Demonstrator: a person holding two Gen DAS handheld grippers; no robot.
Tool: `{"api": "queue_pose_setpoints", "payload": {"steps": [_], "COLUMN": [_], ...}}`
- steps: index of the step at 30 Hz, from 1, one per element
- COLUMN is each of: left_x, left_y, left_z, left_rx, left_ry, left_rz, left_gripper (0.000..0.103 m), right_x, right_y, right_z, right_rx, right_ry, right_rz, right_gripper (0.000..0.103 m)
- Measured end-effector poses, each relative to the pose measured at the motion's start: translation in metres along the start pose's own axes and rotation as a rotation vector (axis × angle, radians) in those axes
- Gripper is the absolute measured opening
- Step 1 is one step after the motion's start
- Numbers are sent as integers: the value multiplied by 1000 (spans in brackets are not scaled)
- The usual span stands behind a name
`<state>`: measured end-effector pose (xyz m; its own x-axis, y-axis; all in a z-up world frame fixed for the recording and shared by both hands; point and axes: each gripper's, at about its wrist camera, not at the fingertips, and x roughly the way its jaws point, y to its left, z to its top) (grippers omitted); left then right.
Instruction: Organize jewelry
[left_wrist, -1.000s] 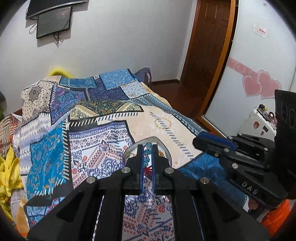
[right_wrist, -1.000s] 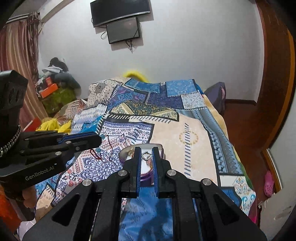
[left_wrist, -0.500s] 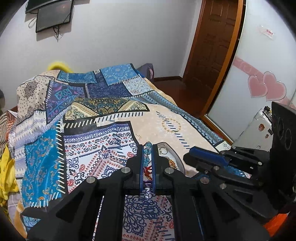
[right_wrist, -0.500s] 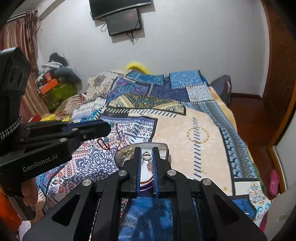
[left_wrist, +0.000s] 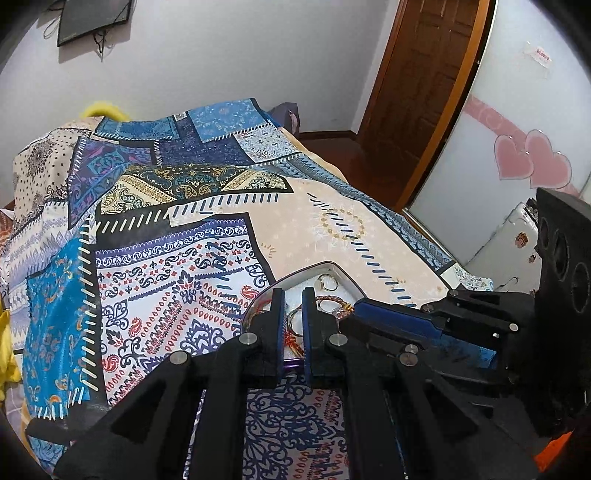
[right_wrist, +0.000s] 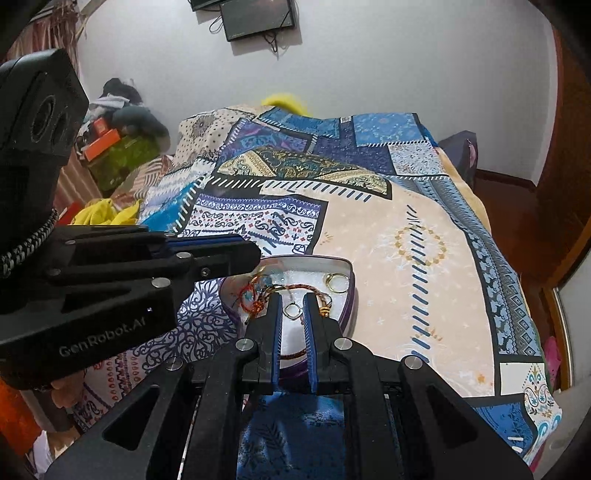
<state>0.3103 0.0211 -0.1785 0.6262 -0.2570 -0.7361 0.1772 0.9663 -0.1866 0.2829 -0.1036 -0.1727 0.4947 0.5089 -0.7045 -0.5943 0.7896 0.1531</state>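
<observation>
Bed (right_wrist: 424, 206) covered by patchwork-print bedspread (left_wrist: 155, 236) in blue, cream, black, heart-shaped tin tray (right_wrist: 349, 295) resting on spread near the front edge, rings and red cord inside, yellow cloth (right_wrist: 103, 214) at left side

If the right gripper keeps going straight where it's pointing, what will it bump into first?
Most likely the jewelry tin on the bedspread. The right gripper, jaws nearly shut, points down into it, at a small silver ring beside a braided bracelet. Depth is hard to judge, so which piece it touches first is uncertain.
</observation>
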Motion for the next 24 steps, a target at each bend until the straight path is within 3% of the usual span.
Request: {"api": "queue_pose_setpoints", "payload": {"steps": [8, 13, 20, 24], "left_x": [-7, -21, -69, -110], "left_y": [3, 1, -10, -23], "left_z": [0, 0, 4, 6], "left_rx": [-5, 2, 23, 32], "left_ry": [0, -20, -105, -198], "left_rz": [15, 39, 69, 115], "left_gripper": [9, 22, 26, 30], "right_x": [8, -2, -40, -79], "right_y": [-1, 1, 5, 10], "right_z": [1, 2, 12, 20], "right_rx": [10, 6, 21, 27], "right_ry": [49, 36, -42, -137], "right_rz": [4, -18, -33, -51], "right_gripper": [12, 20, 20, 20]}}
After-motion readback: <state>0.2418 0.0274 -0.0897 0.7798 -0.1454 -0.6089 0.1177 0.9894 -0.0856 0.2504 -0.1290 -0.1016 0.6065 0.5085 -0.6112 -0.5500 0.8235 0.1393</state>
